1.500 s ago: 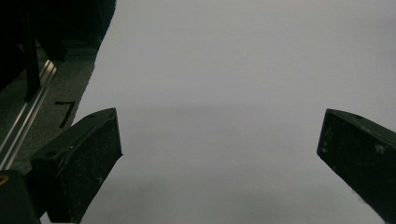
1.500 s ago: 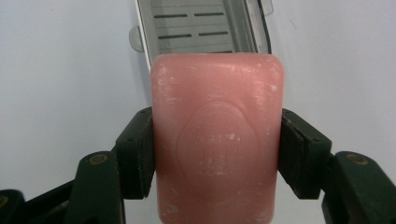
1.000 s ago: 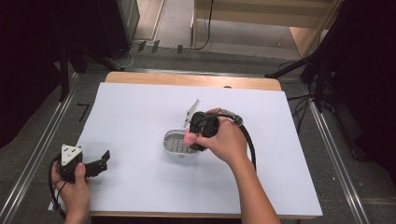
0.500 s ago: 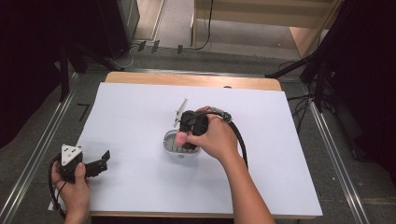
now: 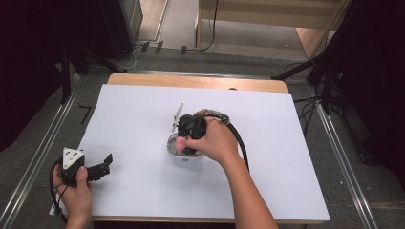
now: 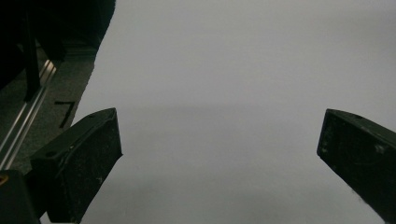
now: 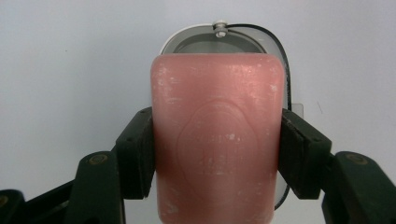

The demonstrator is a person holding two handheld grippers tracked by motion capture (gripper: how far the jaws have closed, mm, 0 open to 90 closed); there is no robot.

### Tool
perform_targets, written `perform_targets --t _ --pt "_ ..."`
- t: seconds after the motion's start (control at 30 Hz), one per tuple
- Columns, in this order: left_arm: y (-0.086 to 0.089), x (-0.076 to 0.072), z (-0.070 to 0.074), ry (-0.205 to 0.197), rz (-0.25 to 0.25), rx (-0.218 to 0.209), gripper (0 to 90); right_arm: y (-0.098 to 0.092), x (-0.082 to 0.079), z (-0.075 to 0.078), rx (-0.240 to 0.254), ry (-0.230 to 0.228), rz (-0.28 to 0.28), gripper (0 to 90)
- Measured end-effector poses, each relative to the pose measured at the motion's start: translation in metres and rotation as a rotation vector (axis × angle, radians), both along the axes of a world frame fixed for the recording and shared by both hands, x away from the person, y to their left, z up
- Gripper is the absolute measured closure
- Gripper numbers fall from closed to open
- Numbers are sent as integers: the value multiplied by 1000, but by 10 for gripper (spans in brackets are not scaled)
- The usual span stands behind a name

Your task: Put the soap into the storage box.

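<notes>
- At the lower left of the high view, the left gripper (image 5: 98, 169) rests on the white sheet (image 5: 286, 157), jaws spread wide with nothing between them.
- Mid-frame, the right gripper (image 5: 184, 143) clamps a pink soap bar (image 7: 217, 140) by its two long sides.
- Just beyond and beneath the bar sits an open soap case (image 7: 224, 39), its lid (image 5: 178, 116) standing up behind.
</notes>
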State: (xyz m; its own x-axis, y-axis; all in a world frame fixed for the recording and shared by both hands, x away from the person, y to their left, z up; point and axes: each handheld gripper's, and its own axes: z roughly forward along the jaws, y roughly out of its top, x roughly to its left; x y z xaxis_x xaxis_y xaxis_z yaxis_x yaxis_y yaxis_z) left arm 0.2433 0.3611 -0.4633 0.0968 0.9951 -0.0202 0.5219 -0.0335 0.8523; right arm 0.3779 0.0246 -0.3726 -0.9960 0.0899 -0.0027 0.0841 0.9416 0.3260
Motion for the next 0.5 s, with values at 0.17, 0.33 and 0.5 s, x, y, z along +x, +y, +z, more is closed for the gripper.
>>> perform_targets --t 0.17,0.33,0.5 --pt "0 0 0 0 -1 -1 1 2 2 -2 -10 -5 10 386" --pt "0 0 0 0 0 -2 1 7 4 -9 -25 -7 26 386" --pt "0 0 0 2 1 -2 1 9 4 -12 -39 -3 17 386"
